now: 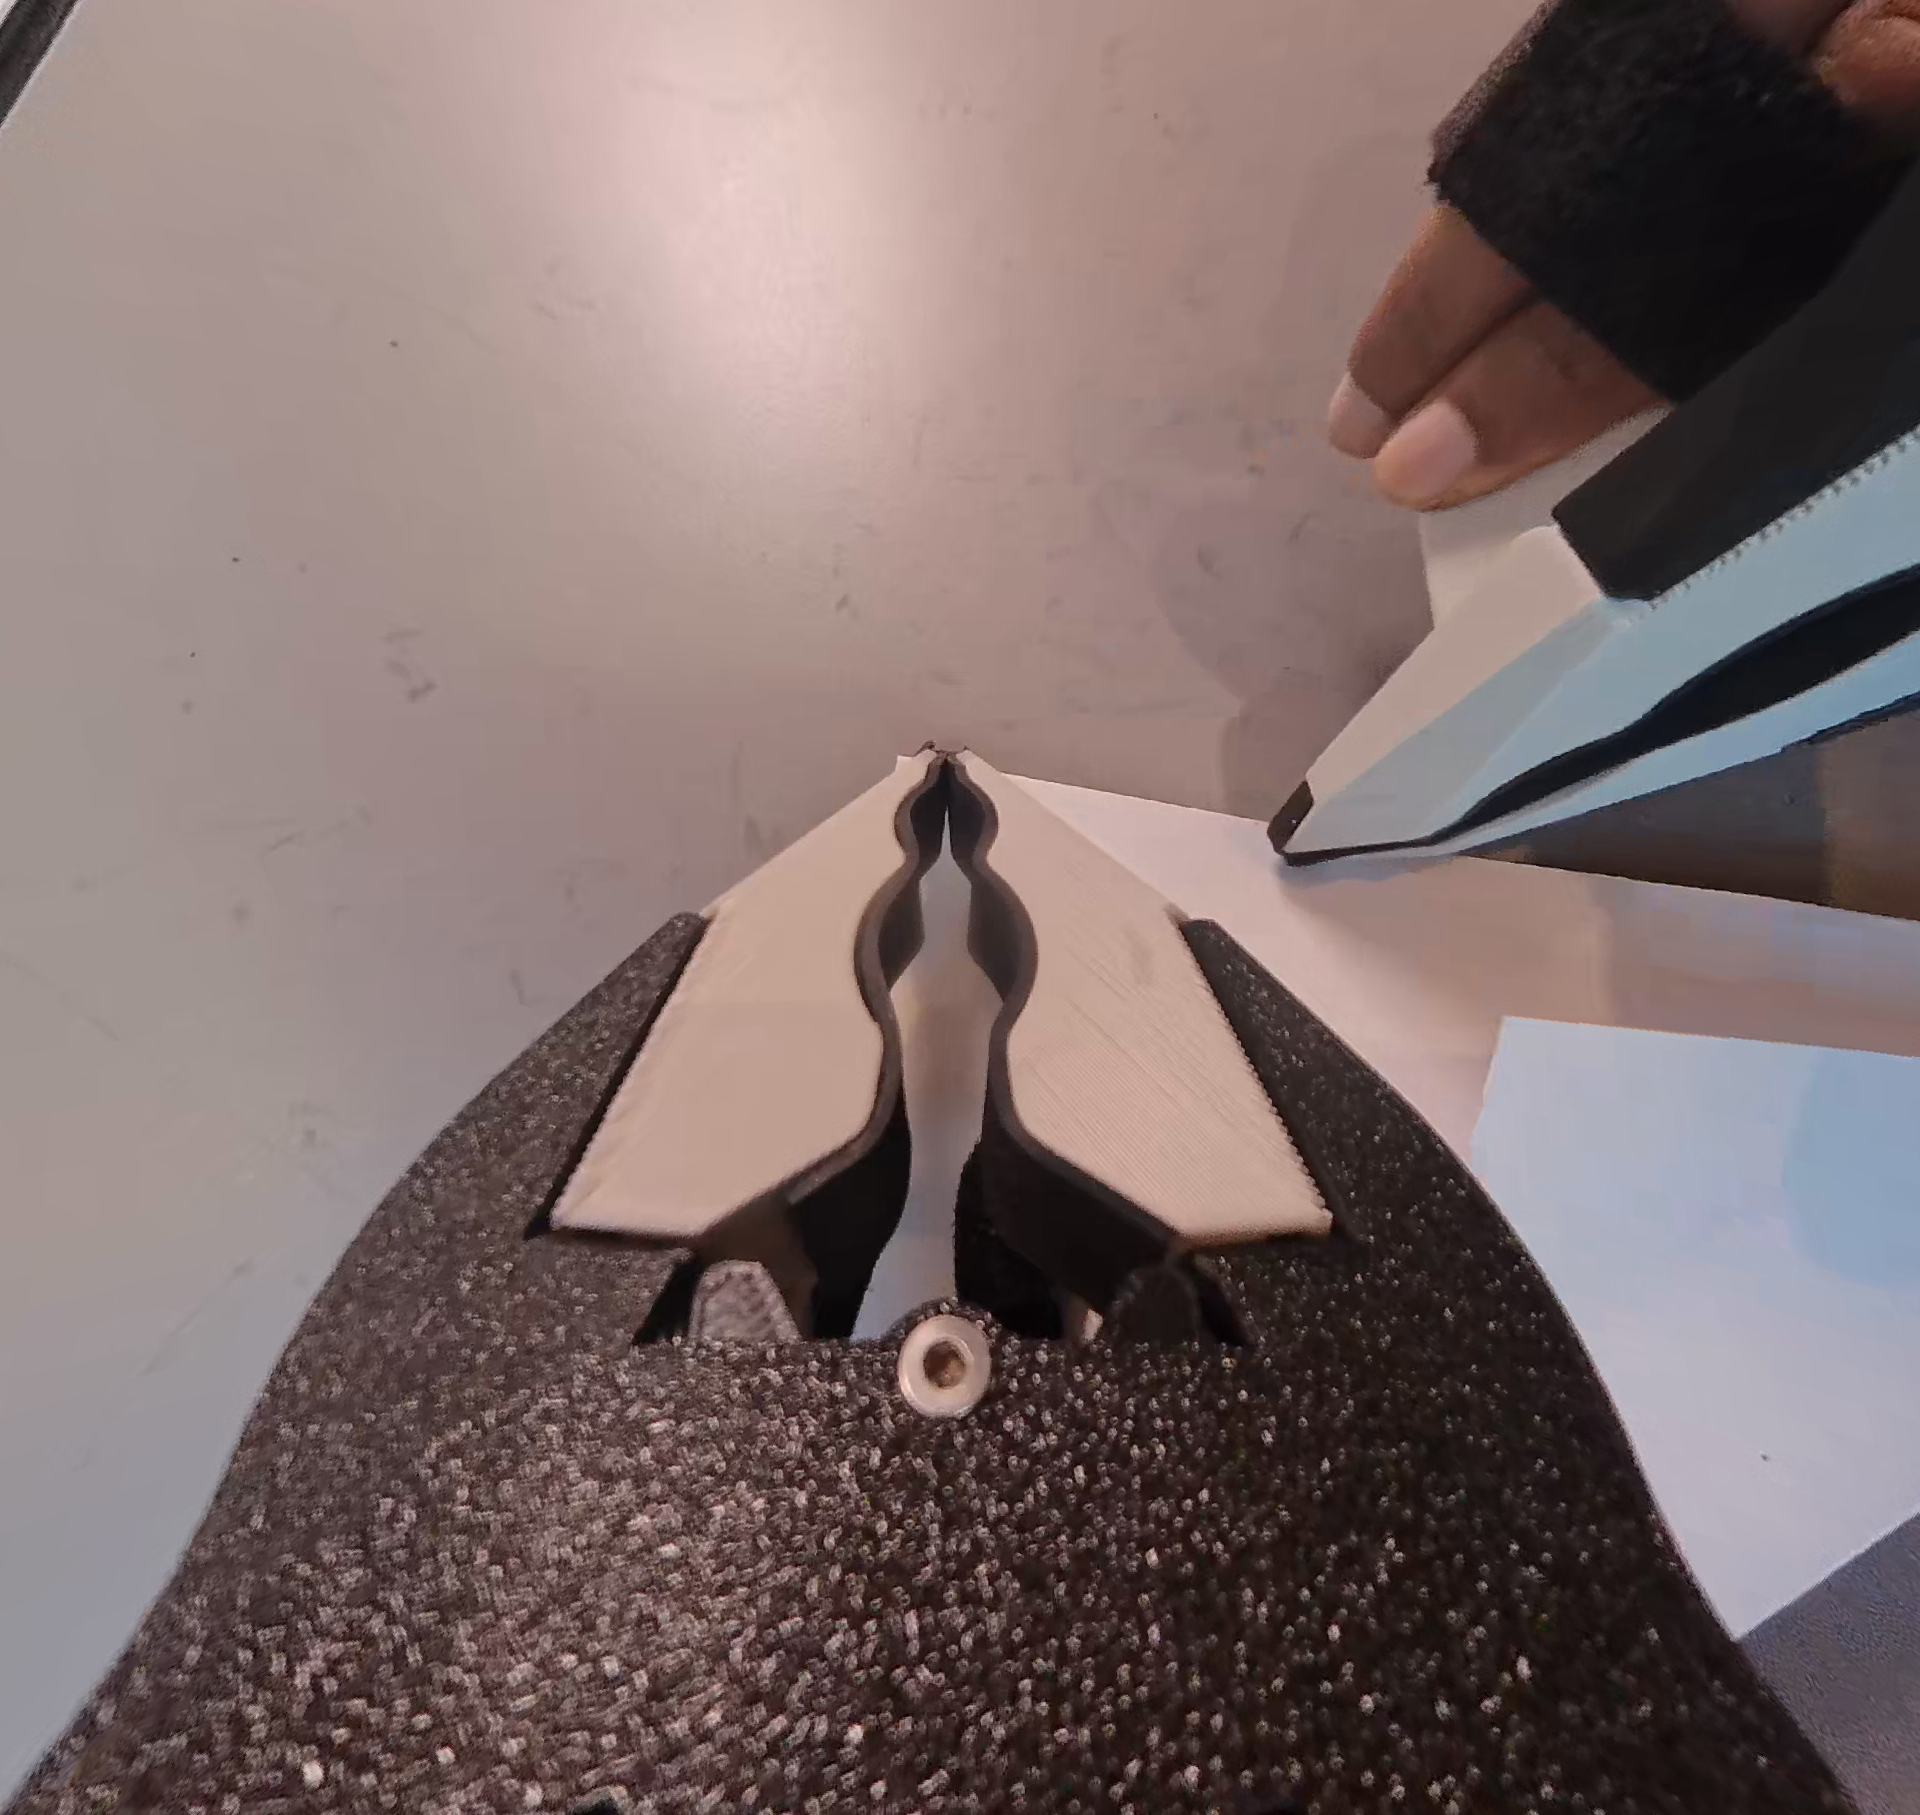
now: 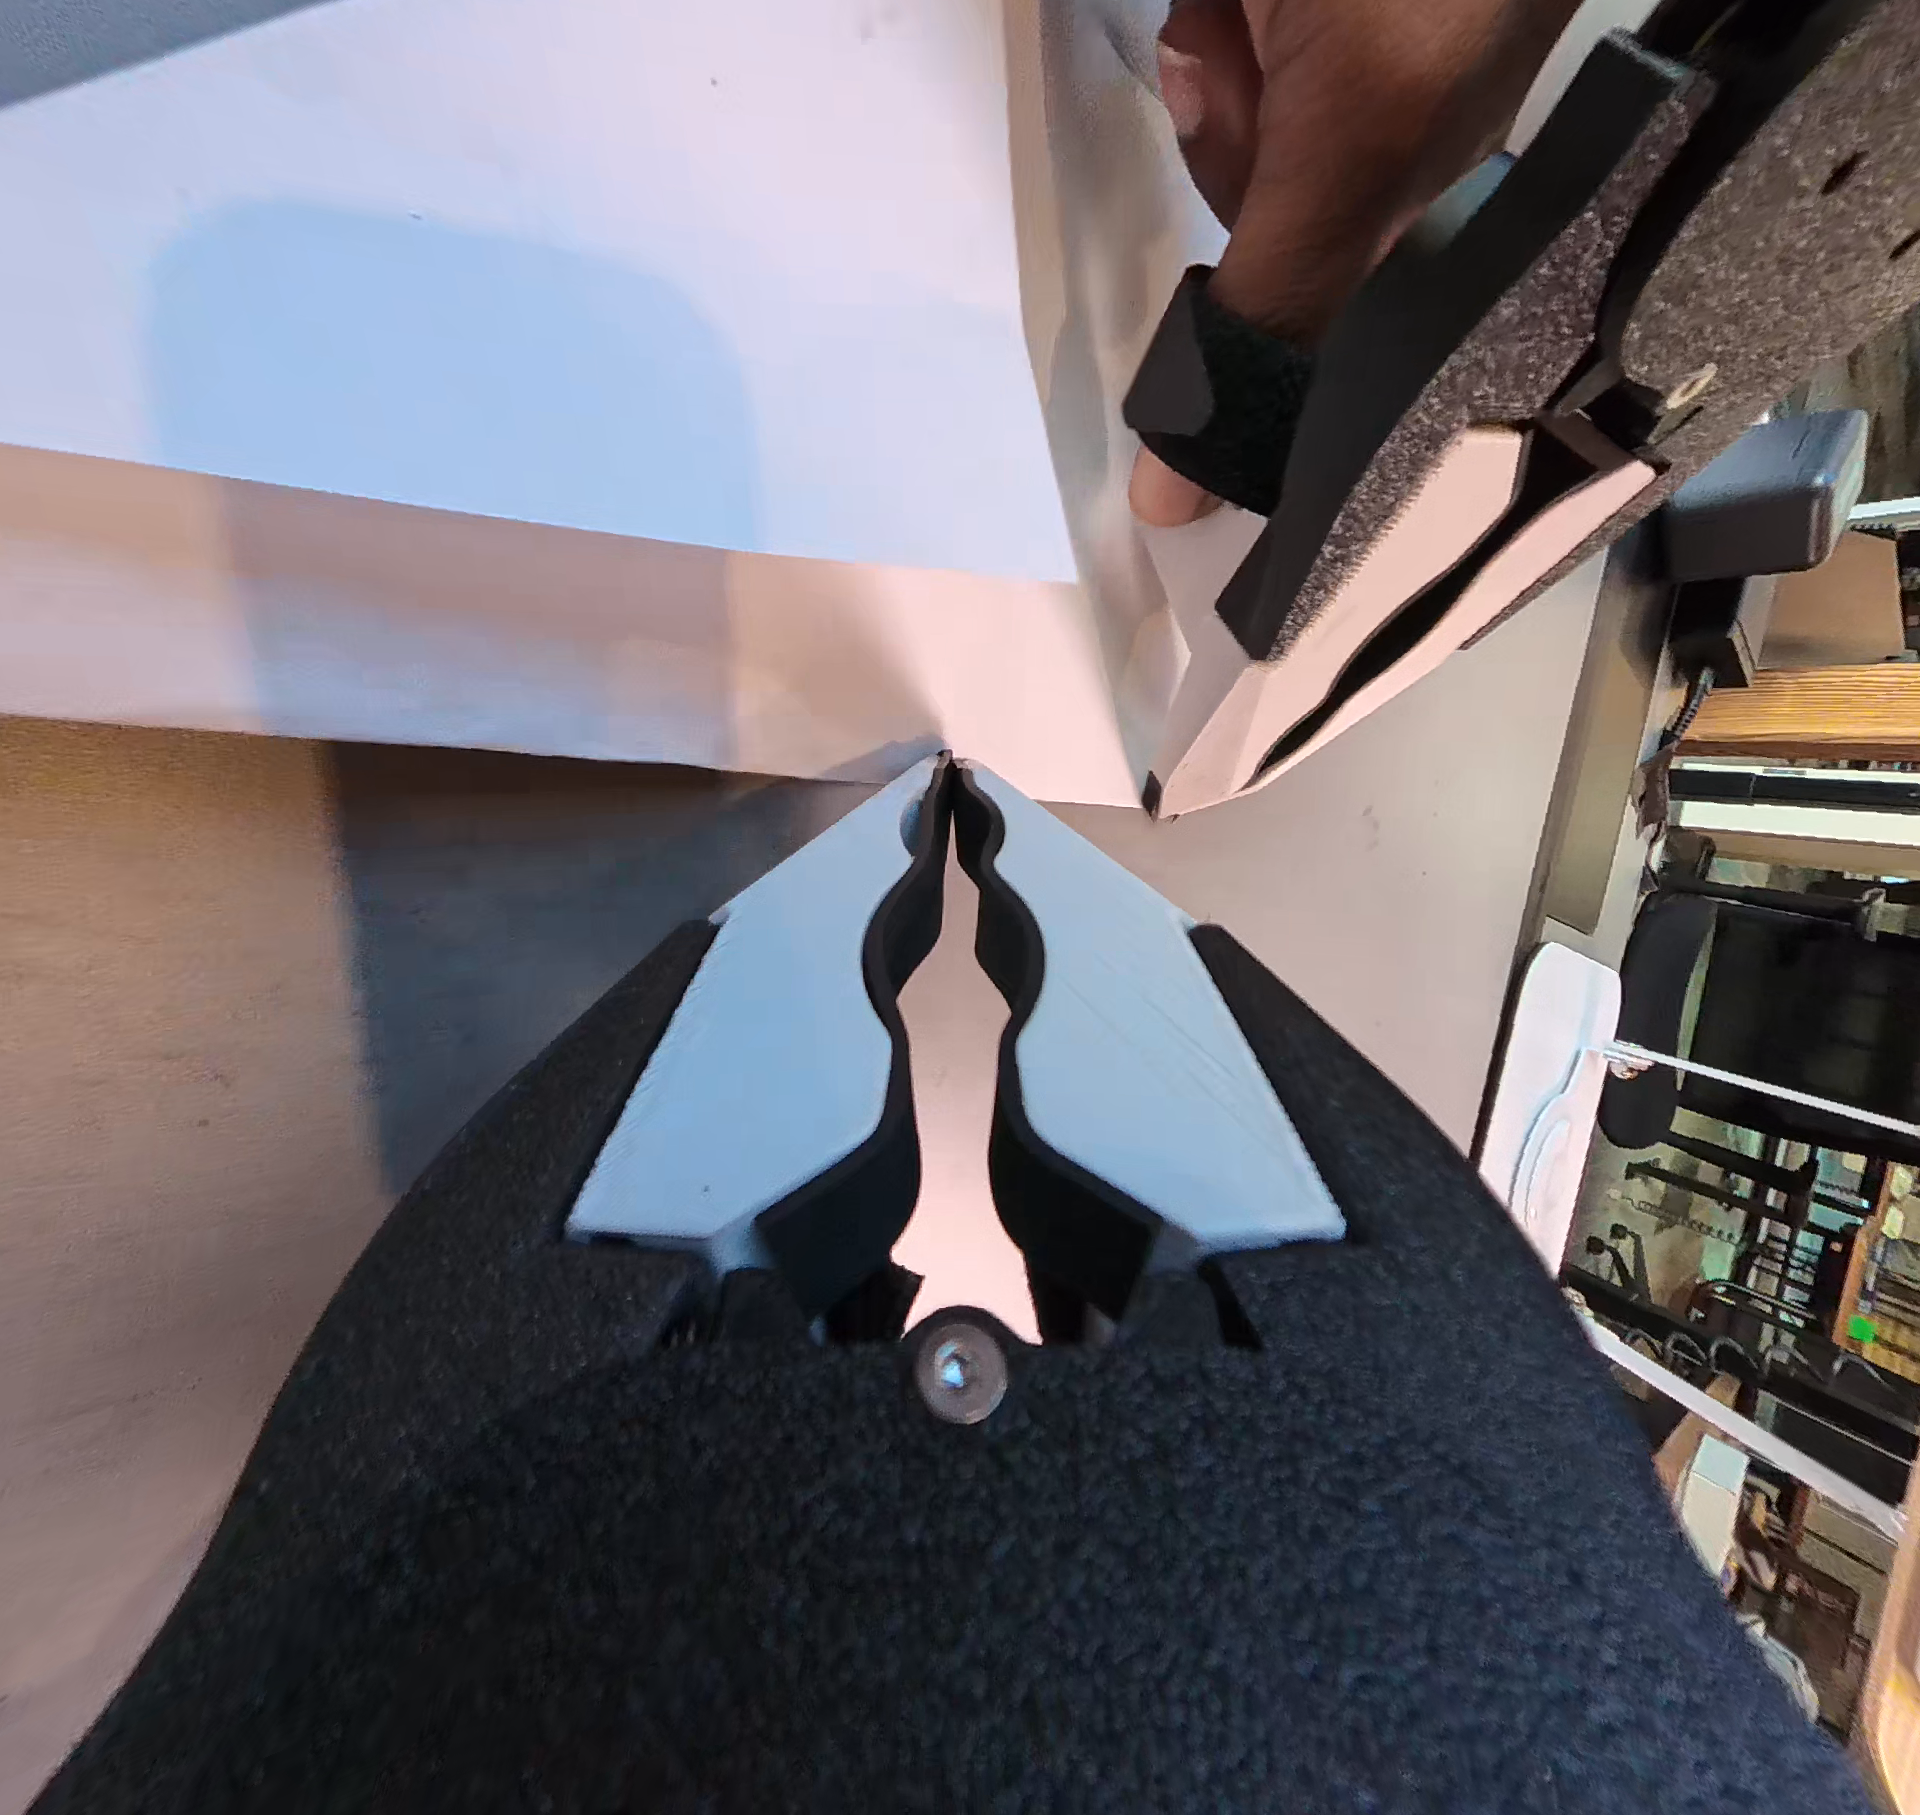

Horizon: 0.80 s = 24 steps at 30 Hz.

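Two grippers are pinching one white paper sheet (image 2: 499, 331).
Your left gripper (image 1: 943, 753) and right gripper (image 2: 948, 757) are clamping neighbouring corners over the worktop (image 1: 520, 363); keep tension even.

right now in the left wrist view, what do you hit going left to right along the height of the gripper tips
bare table → left gripper, tips shut on the paper's corner → white paper → right gripper, tips shut at the paper's edge
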### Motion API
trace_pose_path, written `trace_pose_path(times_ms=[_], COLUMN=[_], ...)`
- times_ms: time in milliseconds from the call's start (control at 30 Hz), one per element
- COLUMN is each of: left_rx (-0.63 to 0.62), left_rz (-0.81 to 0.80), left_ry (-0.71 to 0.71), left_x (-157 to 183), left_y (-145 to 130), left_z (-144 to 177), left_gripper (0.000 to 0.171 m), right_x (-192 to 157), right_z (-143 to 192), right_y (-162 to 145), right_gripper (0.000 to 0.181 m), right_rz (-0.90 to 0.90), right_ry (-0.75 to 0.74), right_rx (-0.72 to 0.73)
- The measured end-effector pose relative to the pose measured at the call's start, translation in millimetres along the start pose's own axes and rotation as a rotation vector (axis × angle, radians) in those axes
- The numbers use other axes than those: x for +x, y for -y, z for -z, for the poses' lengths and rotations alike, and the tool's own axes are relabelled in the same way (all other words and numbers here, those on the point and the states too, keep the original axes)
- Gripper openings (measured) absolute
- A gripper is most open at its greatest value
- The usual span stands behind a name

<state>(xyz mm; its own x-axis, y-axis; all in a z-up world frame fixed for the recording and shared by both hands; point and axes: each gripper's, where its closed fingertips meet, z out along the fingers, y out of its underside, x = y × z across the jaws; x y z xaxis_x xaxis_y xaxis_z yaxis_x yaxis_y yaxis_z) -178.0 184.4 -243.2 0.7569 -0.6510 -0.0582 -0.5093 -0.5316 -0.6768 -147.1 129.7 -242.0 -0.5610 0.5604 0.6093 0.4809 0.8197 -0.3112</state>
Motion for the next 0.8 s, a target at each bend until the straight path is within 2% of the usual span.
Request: trace_pose_path(times_ms=[800], left_rx=[0.005], left_rz=[-0.002], left_ry=[0.008], left_x=[0.2], left_y=[-0.1], left_z=[0.3], left_gripper=[0.0], right_x=[-35.6], right_z=[23.8], right_y=[13.3], right_gripper=[0.0], right_rz=[-0.136], right_ry=[-0.031], right_rx=[0.028])
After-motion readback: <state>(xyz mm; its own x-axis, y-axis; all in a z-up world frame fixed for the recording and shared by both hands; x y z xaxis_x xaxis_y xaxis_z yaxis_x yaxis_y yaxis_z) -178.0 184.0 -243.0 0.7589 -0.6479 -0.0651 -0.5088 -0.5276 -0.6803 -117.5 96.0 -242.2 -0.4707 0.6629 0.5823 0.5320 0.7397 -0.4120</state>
